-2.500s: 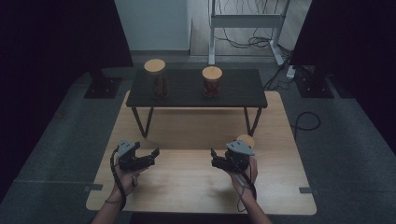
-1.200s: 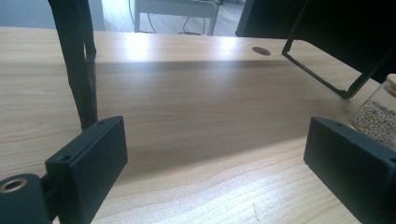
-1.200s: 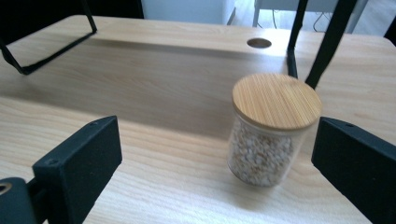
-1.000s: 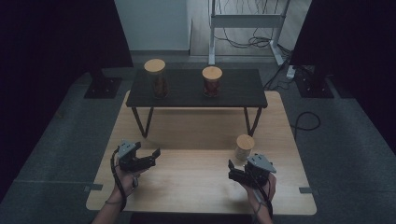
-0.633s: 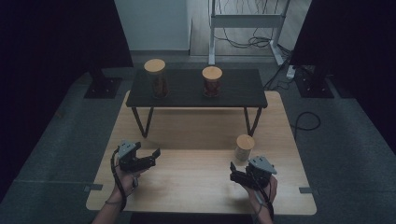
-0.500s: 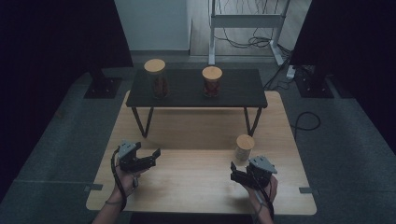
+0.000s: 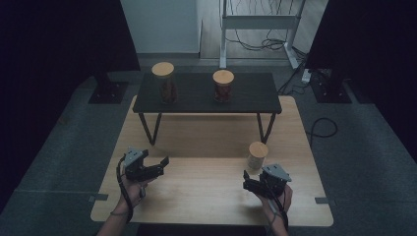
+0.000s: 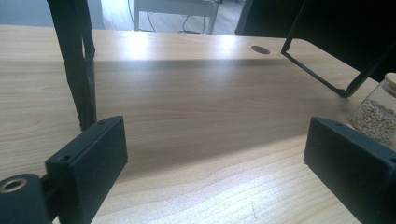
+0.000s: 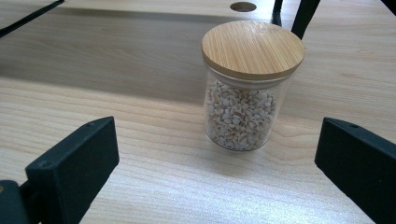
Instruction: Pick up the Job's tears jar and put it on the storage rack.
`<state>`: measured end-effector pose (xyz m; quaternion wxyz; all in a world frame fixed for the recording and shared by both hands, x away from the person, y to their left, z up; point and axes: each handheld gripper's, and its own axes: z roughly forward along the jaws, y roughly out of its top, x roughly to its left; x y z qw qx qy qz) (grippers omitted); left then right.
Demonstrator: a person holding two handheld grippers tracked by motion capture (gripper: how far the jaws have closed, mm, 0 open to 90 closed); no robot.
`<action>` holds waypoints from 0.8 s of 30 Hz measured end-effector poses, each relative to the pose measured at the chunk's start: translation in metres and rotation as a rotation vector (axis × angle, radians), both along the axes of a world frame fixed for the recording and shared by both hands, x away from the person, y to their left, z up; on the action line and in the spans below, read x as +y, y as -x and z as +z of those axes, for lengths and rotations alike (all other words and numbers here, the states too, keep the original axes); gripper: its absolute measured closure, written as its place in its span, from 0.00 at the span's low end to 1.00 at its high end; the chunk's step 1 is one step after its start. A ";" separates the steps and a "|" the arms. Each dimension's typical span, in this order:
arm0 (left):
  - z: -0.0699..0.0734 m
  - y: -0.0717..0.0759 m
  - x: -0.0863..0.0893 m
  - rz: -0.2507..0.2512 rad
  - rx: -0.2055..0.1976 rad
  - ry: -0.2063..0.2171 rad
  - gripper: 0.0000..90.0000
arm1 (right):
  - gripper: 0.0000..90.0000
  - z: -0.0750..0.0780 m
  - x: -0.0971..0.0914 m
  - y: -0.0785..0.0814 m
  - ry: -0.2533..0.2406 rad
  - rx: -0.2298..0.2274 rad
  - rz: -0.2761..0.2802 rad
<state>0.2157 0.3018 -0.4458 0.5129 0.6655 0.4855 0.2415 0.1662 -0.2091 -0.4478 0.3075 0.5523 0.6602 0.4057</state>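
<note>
Standing apart, jar [image 9: 247, 93] faces right gripper [image 9: 215, 172], unobstructed.

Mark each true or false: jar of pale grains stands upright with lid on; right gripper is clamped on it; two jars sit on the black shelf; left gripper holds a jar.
1. The jar of pale grains stands upright on the wooden table, bamboo lid on. True.
2. The right gripper is clamped on it. False: jaws open, jar apart ahead.
3. Two jars sit on the black shelf. True.
4. The left gripper holds a jar. False: open, empty.
</note>
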 end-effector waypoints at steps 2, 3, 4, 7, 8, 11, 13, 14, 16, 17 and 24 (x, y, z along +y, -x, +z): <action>0.000 0.000 0.000 0.000 -0.001 0.000 0.06 | 0.00 -0.001 0.000 -0.001 -0.001 0.001 -0.003; 0.000 0.000 0.000 0.000 -0.002 0.000 0.06 | 0.00 -0.001 0.000 -0.001 -0.001 0.003 -0.003; 0.000 0.000 0.000 0.000 -0.002 0.000 0.06 | 0.00 -0.002 0.000 -0.002 -0.001 0.005 -0.002; 0.000 0.000 0.000 0.001 -0.001 -0.001 0.06 | 0.00 -0.003 -0.001 -0.005 0.000 0.010 -0.002; 0.000 0.000 0.000 0.002 0.000 -0.001 0.06 | 0.00 -0.003 -0.001 -0.005 0.000 0.013 0.000; 0.000 0.000 0.000 0.004 0.000 0.000 0.06 | 0.00 -0.005 -0.001 -0.007 0.002 0.017 0.000; 0.000 -0.001 0.000 0.005 0.002 0.000 0.06 | 0.00 -0.005 -0.001 -0.009 0.005 0.020 -0.002; 0.000 -0.001 0.000 0.005 0.003 0.000 0.07 | 0.00 -0.006 -0.001 -0.009 0.008 0.021 -0.003; 0.000 -0.001 0.000 0.006 0.003 -0.001 0.07 | 0.00 -0.006 -0.001 -0.011 0.006 0.023 -0.002; 0.000 0.000 0.000 0.006 0.002 -0.002 0.07 | 0.00 -0.006 -0.002 -0.011 0.004 0.025 -0.002; 0.000 -0.001 -0.001 0.004 0.004 -0.004 0.07 | 0.00 -0.007 -0.003 -0.016 -0.002 0.030 -0.006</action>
